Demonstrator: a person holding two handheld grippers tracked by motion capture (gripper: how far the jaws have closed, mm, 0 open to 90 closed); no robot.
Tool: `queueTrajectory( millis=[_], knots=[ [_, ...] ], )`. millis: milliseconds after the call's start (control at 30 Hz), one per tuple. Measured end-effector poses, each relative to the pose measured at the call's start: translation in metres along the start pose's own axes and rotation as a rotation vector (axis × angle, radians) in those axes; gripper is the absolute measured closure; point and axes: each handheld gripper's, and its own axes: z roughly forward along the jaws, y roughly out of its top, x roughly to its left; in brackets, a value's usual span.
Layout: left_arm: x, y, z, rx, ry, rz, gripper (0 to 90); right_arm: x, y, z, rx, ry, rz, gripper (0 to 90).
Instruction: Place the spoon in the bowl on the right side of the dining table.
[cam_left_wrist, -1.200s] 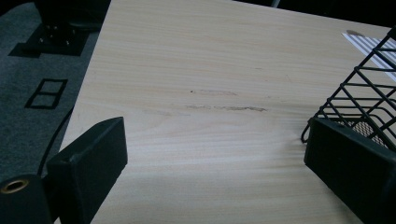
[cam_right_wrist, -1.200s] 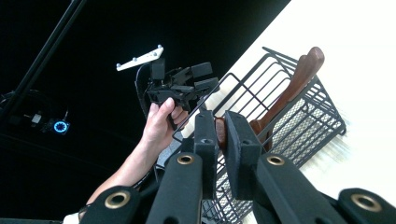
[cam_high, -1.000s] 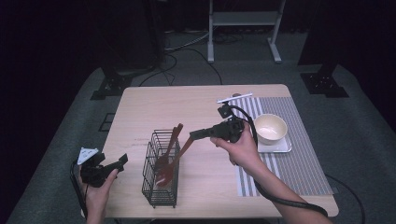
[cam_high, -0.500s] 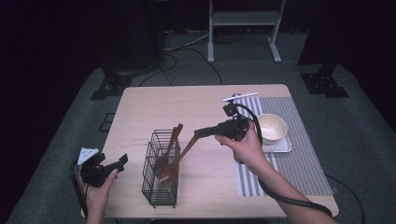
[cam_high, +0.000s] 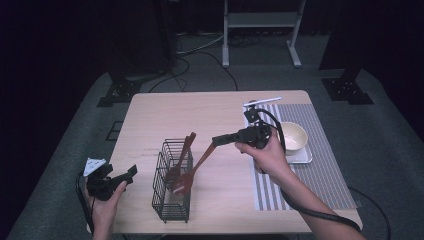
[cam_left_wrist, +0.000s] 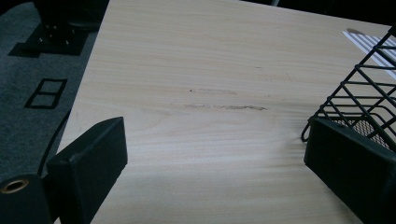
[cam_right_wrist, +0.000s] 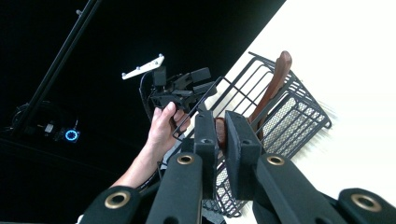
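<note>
Right gripper (cam_high: 216, 140) is clamped on the brown wooden spatula's (cam_high: 192, 170) handle, blade hanging over the black wire basket's (cam_high: 171, 200) rim, so next it probably needs lowering in, then letting go.

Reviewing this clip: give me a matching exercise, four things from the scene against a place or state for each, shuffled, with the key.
Things:
1. right gripper
2. left gripper
3. wire basket
4. white bowl

Places or states:
A. stands on the bare wood of the table, with one brown utensil standing in it
B. rests on a small tray on the striped mat
C. jaws shut on the handle of a wooden spatula
D. jaws wide apart, nothing between them, by the table's left edge

Pairs: 1-C, 2-D, 3-A, 4-B
</note>
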Motion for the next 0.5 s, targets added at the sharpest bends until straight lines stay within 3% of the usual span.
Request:
queueTrajectory(
  millis=[500],
  knots=[
    [0.000,0.000,-0.001,-0.001,0.002,-0.003,4.9,-0.006,0.000,-0.012,-0.013,0.002,0.015,83.4]
  ],
)
